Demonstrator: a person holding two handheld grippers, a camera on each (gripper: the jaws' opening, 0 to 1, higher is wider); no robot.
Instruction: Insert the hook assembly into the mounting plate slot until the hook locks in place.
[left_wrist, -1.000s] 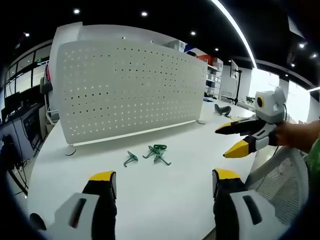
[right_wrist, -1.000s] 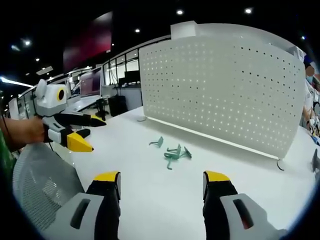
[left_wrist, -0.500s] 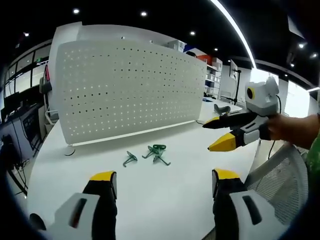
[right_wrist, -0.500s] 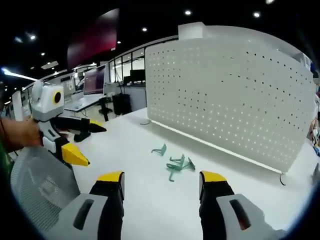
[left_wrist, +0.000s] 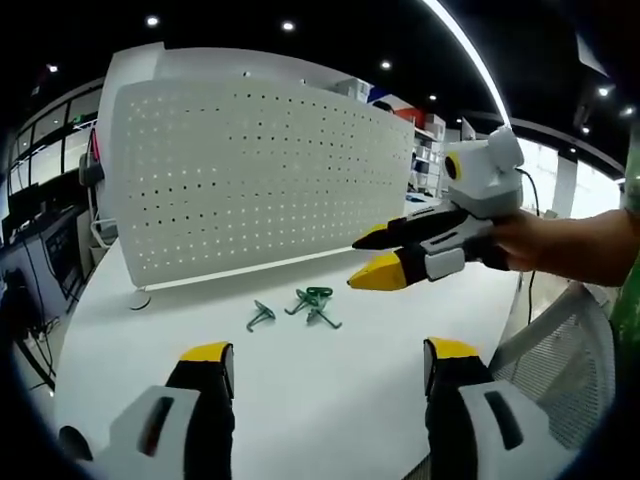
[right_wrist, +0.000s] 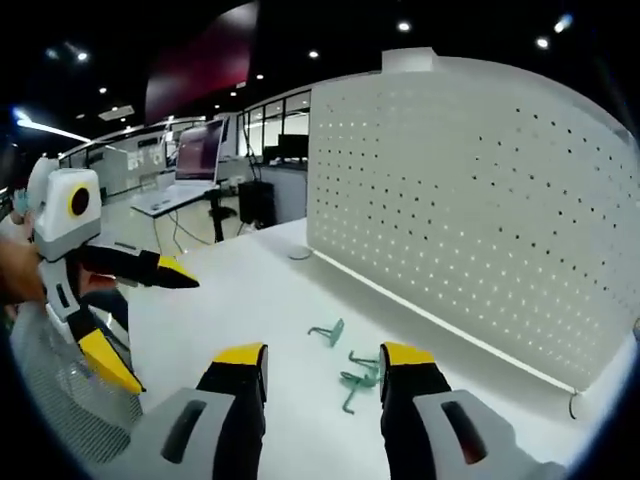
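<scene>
- White perforated metal mounting plate (left_wrist: 255, 180): stands upright on small feet at the 12 o'clock side of the white surface (left_wrist: 330, 400); rows of small holes across its face; in the right gripper view it runs from 12 to 3 o'clock (right_wrist: 480, 200).
- Lone green metal hook (left_wrist: 261, 317): lies flat on the surface in front of the plate, just at 9 o'clock of the others; ungrasped.
- Cluster of green metal hooks (left_wrist: 315, 306): tangled together, touching one another; in the right gripper view they sit just beyond the jaw tips (right_wrist: 362, 378).
- Left hand-held gripper (left_wrist: 320, 365): yellow-tipped jaws spread wide, empty, hovering well short of the hooks.
- Right hand-held gripper (left_wrist: 385, 255): seen at 3 o'clock in the left gripper view, jaws parted, nothing between them, above and near the cluster.
- Step in hand, judged: reaching for a hook. Advice: take the lone hook rather than the tangle, pinch its shank so the insertion end stays free, and approach the plate squarely.
</scene>
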